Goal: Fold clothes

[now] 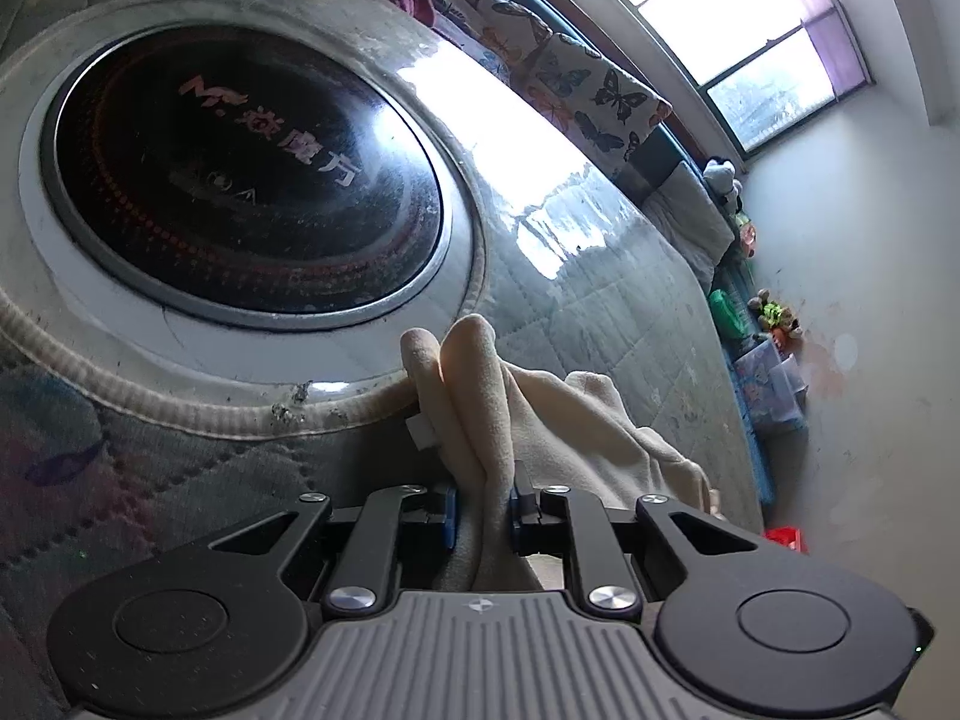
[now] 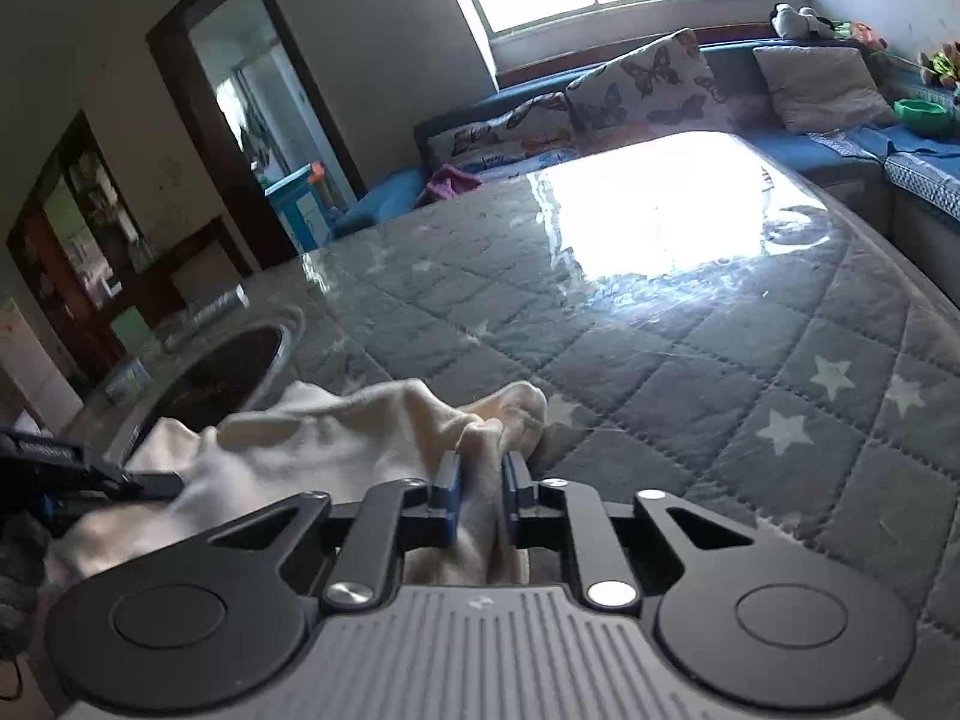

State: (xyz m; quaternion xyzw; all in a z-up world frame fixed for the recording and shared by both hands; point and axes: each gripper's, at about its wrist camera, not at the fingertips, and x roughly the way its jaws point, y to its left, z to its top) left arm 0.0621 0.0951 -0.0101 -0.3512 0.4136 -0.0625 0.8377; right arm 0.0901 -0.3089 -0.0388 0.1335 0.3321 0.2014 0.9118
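A: where's the garment relative to the jaws?

B: cream garment (image 2: 336, 438) is bunched low centre in both wrist views, lying on the quilted counter (image 2: 690, 360). Right gripper (image 2: 480, 498): jaws narrow, pinched on a fold of it, cloth runs straight between the blue pads (image 2: 449, 495) and pokes out past them toward frame centre. Left gripper (image 1: 483, 510): same story, jaws narrow, clamped on a thick ridge of fabric that stands up ahead of the tips

A: so both ends held. Which way does the cloth run?

B: in the right wrist view the bulk spreads from the jaws toward the lower left of frame, where the left gripper (image 2: 90, 477) shows dark at the edge. So the long axis looks like it goes gripper to gripper, slack and rumpled between

A: hazards?

B: round inset cooktop (image 1: 246, 168) fills upper left of the left view, cloth edge just beside its rim. Open counter lies upper right of both frames

A: next move?

B: my read: pull the two grips apart along that axis to flatten before folding, toward the open side. Can't tell which part of the garment each holds
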